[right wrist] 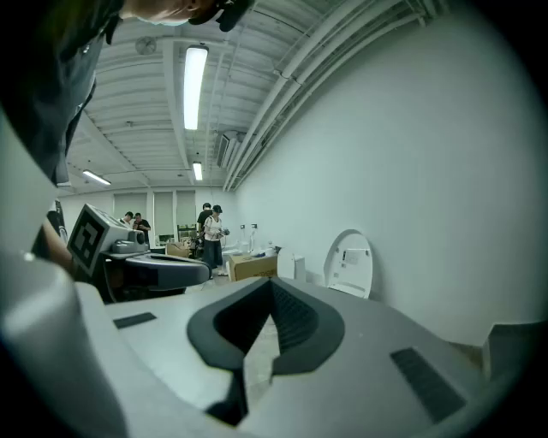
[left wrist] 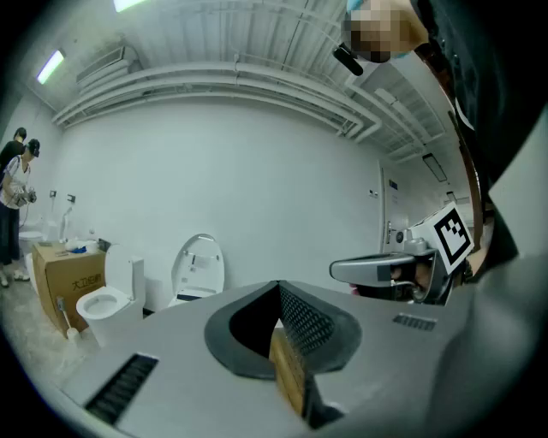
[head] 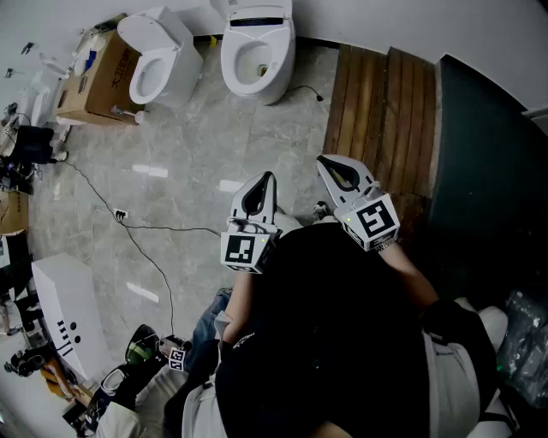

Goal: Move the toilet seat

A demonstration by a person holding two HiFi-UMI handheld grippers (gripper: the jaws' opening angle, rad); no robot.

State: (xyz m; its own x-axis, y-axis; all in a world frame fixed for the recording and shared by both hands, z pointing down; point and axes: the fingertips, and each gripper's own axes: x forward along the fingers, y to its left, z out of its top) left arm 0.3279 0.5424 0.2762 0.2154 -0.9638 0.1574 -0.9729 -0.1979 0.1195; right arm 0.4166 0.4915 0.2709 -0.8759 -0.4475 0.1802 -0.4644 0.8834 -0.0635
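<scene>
I had both the left gripper [head: 271, 178] and the right gripper [head: 324, 162] clenched on nothing. The toilet seat [head: 233, 60] lay well ahead of my fingers [head: 265, 193], its long axis running away from them. The left gripper was nearer and almost in line.

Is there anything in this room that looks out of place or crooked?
The toilet beside the cardboard box stands askew to the wall, while the other toilet faces straight out. A black cable trails loose across the floor.
</scene>
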